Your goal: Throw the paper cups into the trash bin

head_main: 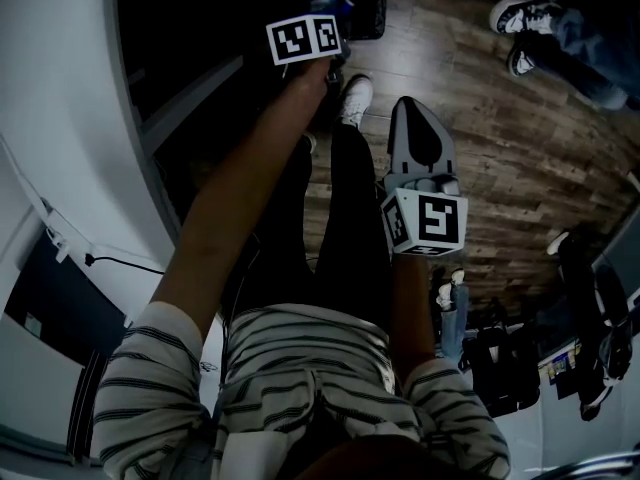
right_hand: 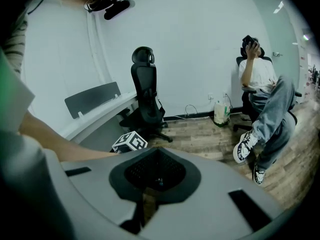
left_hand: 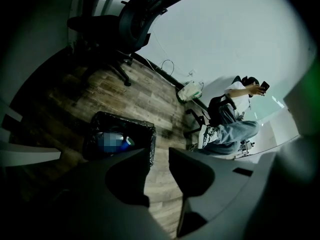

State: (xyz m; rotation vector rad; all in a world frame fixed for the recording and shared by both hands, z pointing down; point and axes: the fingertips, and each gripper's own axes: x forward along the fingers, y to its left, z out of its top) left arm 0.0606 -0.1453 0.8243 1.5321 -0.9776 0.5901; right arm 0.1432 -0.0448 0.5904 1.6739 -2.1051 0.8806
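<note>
Black-bagged trash bin point(left_hand: 125, 120) lies just beyond your left gripper point(left_hand: 159, 154), jaws narrowly apart, empty; right gripper point(right_hand: 156, 149) closed on nothing; swinging low could snag the loose rim of its bag.

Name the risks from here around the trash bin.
1. The left gripper, open and empty, looks at wooden floor beside the trash bin, not into it; a release from here would likely miss.
2. The right gripper is shut on nothing, so no cup seems in hand.
3. The bin's loose black liner lies near the left jaw and might snag.
</note>
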